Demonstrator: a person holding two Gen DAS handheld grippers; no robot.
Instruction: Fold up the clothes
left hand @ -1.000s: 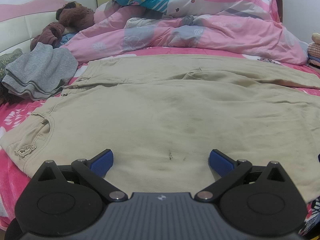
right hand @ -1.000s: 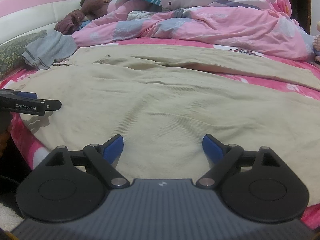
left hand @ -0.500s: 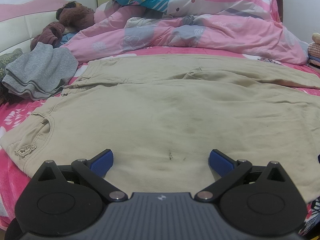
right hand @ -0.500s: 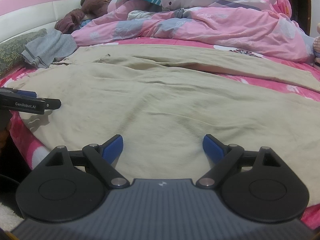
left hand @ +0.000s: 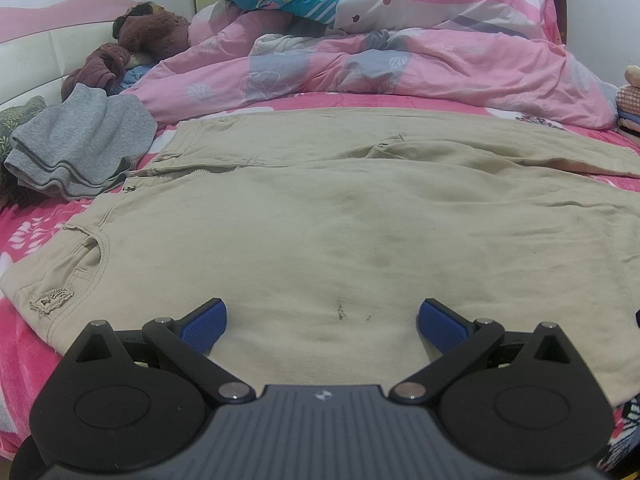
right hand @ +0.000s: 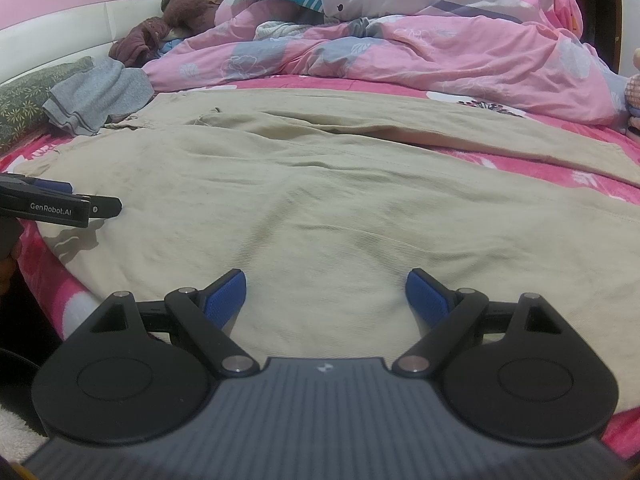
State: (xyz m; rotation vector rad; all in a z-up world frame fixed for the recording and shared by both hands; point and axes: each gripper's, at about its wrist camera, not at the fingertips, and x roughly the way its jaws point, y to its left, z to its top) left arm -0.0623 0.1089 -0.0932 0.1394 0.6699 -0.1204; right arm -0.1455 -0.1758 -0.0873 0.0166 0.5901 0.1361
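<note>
Beige trousers (left hand: 340, 208) lie spread flat across the pink bed, waistband to the left and legs running off to the right. In the right wrist view the same trousers (right hand: 340, 200) fill the middle, one leg lying behind the other. My left gripper (left hand: 322, 320) hovers open over the near edge of the trousers by the hip pocket, nothing between its blue pads. My right gripper (right hand: 326, 296) is open too, above the near leg further right. The left gripper (right hand: 60, 206) shows side-on at the left edge of the right wrist view.
A folded grey garment (left hand: 80, 152) lies at the back left beside the waistband. A bunched pink quilt (left hand: 380, 64) and a brown plush toy (left hand: 148, 32) fill the back of the bed. The bed's near edge (right hand: 52, 280) drops off at lower left.
Hardly anything differs. The right wrist view has shifted very slightly; both grippers stay open over the trousers.
</note>
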